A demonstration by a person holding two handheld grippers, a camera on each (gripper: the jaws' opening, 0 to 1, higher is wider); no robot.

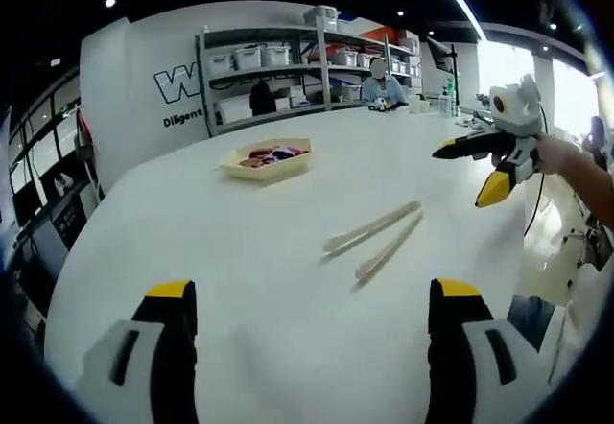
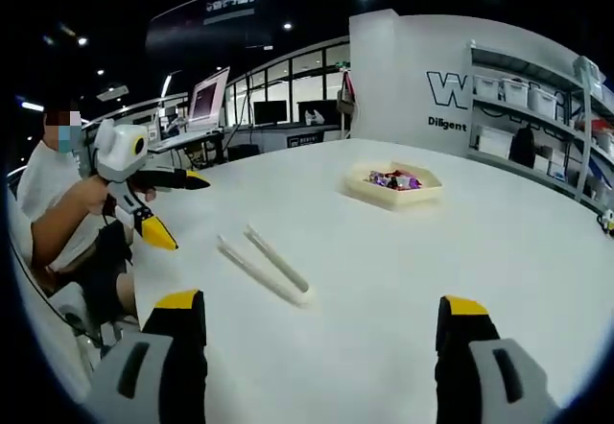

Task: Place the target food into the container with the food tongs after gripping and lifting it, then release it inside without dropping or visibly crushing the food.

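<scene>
**Both hand-held grippers released above the worktop, tongs lying untouched**

From the left gripper view I see my left hand-held gripper [image 1: 312, 323] with its two yellow-tipped jaws spread wide apart and nothing between them, held above the white worktop [image 1: 240, 280]. Ahead of it the pale food tongs [image 1: 374, 240] lie flat on the worktop, their two arms splayed in a narrow V. Beyond the tongs and to the left in this view sits the shallow cream tray [image 1: 267, 158], well apart from the tongs, with dark red and purple food pieces [image 1: 273, 153] inside it. I cannot tell what the food is.

The right hand-held gripper [image 1: 487, 167] comes in from the right of this view, gripped by a hand [image 1: 556, 153], its jaws parted, one black and one yellow tip showing, holding nothing and hovering off the worktop's edge.

In the right gripper view, the right hand-held gripper's [image 2: 321, 333] jaws stand wide apart and empty over the worktop [image 2: 403, 280]. The food tongs [image 2: 264, 266] lie ahead and a little left, the tray [image 2: 394, 187] farther off with the food pieces [image 2: 393, 180] in it. The left hand-held gripper [image 2: 177, 208] shows at the left, jaws parted, held by a seated person [image 2: 58, 223] in a white top.

Behind the worktop I see grey shelving [image 1: 288, 69] with storage bins and a white wall [image 1: 144, 88] with dark lettering.
</scene>
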